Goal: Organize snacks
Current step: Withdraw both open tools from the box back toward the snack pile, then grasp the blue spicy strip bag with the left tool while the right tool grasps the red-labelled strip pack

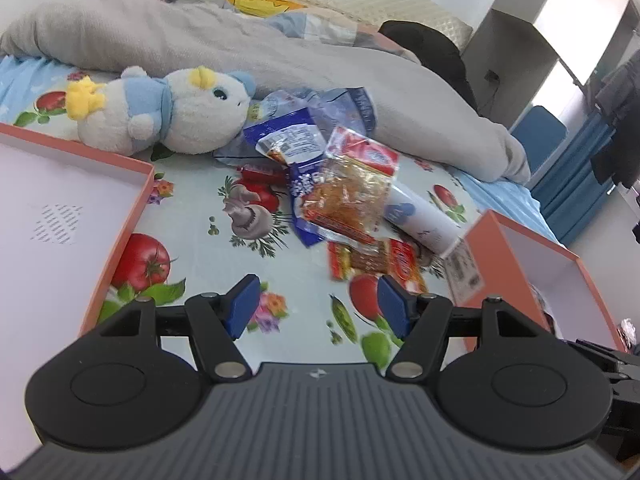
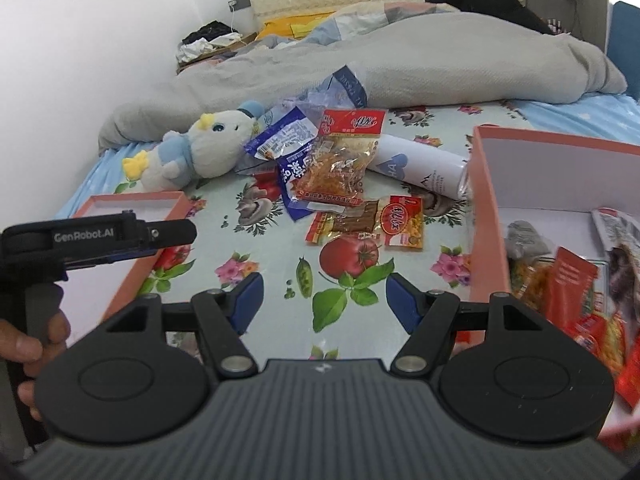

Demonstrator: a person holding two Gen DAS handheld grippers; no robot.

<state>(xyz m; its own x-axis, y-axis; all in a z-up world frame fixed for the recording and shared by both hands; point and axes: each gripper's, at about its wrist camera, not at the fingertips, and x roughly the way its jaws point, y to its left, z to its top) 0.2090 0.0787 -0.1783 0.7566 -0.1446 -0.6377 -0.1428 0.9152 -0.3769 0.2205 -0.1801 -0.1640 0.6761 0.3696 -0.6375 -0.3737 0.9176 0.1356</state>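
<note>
With both the left gripper and right gripper wide and empty, we judge the light, crinkly snack packets at twelve o'clock best pinched by a flat sealed edge.

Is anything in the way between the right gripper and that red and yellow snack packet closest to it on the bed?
Nothing visible. The right gripper is open and empty, and only bare flowered sheet lies between it and the red and yellow snack packet. The box with snacks in it stands off to the right, beside that path.
</note>
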